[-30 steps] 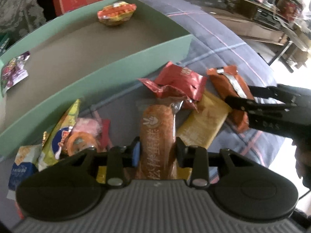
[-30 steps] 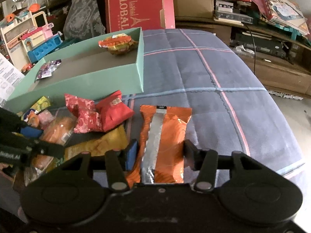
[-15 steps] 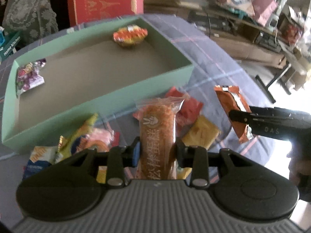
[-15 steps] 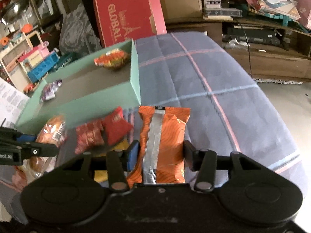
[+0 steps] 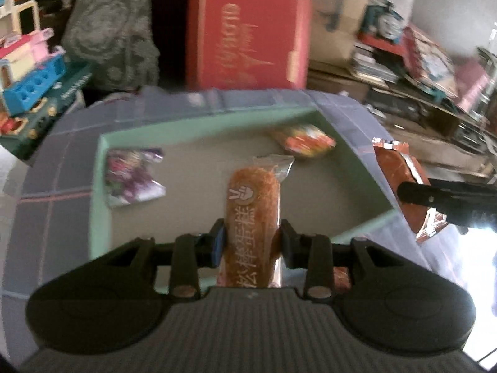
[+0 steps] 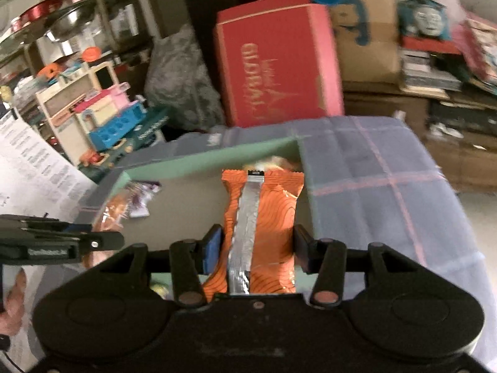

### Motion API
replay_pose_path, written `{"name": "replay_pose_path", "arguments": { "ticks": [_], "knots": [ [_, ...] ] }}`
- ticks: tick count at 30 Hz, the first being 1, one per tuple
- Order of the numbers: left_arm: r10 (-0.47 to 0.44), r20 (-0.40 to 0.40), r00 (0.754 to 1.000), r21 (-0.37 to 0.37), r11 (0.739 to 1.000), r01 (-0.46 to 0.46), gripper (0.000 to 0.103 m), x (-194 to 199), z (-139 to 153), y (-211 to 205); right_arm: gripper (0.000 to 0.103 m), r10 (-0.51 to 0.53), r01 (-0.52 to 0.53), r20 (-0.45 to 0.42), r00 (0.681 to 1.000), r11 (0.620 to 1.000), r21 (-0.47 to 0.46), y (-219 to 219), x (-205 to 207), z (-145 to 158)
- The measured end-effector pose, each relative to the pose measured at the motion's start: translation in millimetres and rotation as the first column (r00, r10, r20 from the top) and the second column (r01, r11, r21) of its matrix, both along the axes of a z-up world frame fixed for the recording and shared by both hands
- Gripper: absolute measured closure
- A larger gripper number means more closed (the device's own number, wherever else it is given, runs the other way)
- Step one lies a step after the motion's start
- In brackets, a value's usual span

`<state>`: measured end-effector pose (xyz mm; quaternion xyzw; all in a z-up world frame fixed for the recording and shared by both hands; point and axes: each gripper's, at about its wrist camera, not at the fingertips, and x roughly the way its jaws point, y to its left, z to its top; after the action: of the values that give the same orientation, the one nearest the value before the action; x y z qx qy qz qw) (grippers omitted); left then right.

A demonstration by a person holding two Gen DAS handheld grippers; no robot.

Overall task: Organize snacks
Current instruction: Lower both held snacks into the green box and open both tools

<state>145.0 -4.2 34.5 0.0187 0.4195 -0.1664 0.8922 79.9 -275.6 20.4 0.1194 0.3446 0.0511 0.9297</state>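
Note:
My left gripper (image 5: 250, 239) is shut on a clear-wrapped orange-brown cake roll (image 5: 253, 214) and holds it above the near wall of the green tray (image 5: 99, 192). My right gripper (image 6: 256, 242) is shut on an orange snack packet with a silver seam (image 6: 264, 217), held over the tray's right end (image 6: 217, 161). The packet also shows in the left wrist view (image 5: 400, 180), and the roll in the right wrist view (image 6: 111, 214). Inside the tray lie a purple packet (image 5: 130, 174) at the left and a red-orange packet (image 5: 304, 140) at the far right.
The tray sits on a blue plaid cloth (image 6: 388, 192). A red box (image 5: 248, 34) stands behind the table. Toys (image 6: 93, 115) and cardboard boxes (image 6: 372, 31) crowd the background. A paper sheet (image 6: 28, 168) lies left of the table.
Both grippers have lifted their snacks off the cloth and carried them forward over the green tray. The loose pile of snacks has dropped out of sight below.

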Motion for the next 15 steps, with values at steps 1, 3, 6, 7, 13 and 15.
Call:
{"name": "replay_pose_path", "arguments": {
  "ticks": [1,3,6,7,13,15],
  "knots": [
    [0.014,0.002,1.000,0.008,1.000,-0.014,0.068,9,-1,6,0.055,0.017,-0.017,-0.004,1.000,1.000,0.000,6,9,0],
    [0.039,0.002,0.999,0.020,0.999,-0.039,0.068,28,-5,15,0.055,0.049,-0.049,-0.014,0.999,0.999,-0.002,20,35,0],
    [0.068,-0.003,0.998,0.030,0.997,-0.068,0.068,56,-13,26,0.055,0.088,-0.088,-0.039,0.995,0.996,-0.007,43,69,-8],
    [0.077,-0.006,0.997,0.034,0.996,-0.077,0.068,65,-16,28,0.055,0.096,-0.096,-0.050,0.994,0.995,-0.007,51,82,-11],
    [0.107,-0.036,0.994,0.040,0.994,-0.105,0.068,115,-40,33,0.055,0.111,-0.114,-0.108,0.988,0.993,-0.018,75,143,-34],
    [0.110,-0.046,0.993,0.042,0.993,-0.108,0.068,127,-47,31,0.055,0.110,-0.114,-0.122,0.986,0.993,-0.023,80,159,-40]
  ]
}}
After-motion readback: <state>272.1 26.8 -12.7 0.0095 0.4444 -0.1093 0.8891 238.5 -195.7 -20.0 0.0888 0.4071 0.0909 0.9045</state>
